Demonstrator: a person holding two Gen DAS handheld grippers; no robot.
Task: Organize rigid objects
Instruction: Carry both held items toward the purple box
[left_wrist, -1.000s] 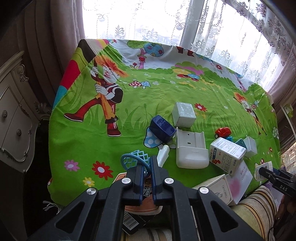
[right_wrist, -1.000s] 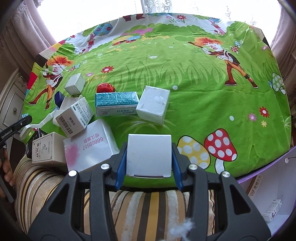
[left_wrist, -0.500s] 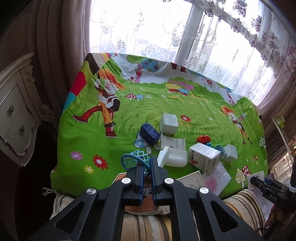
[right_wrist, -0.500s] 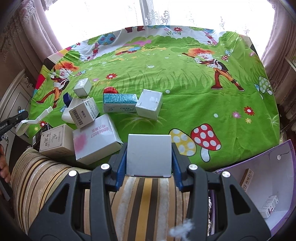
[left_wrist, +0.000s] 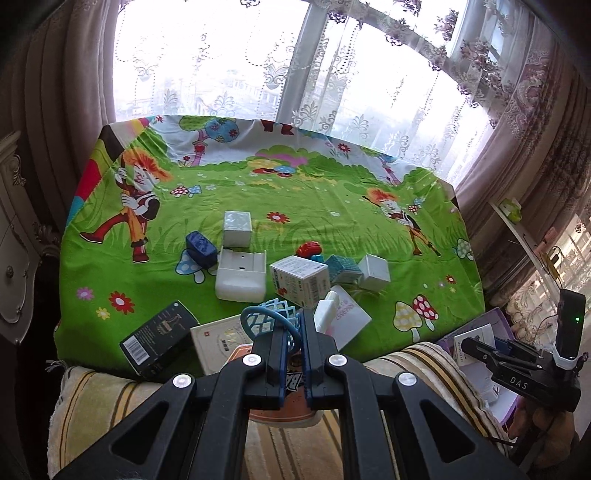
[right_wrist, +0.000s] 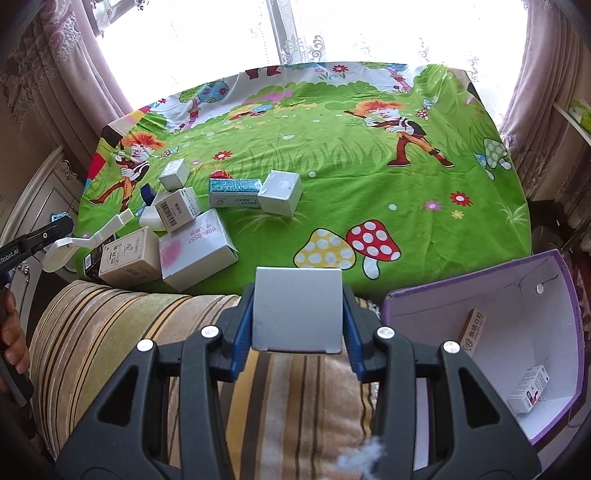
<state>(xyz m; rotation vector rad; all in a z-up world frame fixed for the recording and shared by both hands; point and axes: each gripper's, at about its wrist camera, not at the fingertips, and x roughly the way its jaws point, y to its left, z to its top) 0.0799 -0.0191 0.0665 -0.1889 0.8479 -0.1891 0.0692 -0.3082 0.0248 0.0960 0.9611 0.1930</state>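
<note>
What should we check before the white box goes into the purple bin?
1. Grip: the right hand-held gripper is shut on the plain white cardboard box, pads on both sides: ok.
2. Bin opening: the purple-edged white cardboard bin faces open beside the gripper: ok.
3. Room inside: only the two small printed cartons lie against its right wall: ok.
4. Over the bin: the box hangs above the striped blanket, left of the bin: not ok.
5. Other side: the left hand-held gripper is shut on a blue lattice plastic piece, away from the bin: ok.
6. Depth of the grip on the box: cannot tell.
</note>
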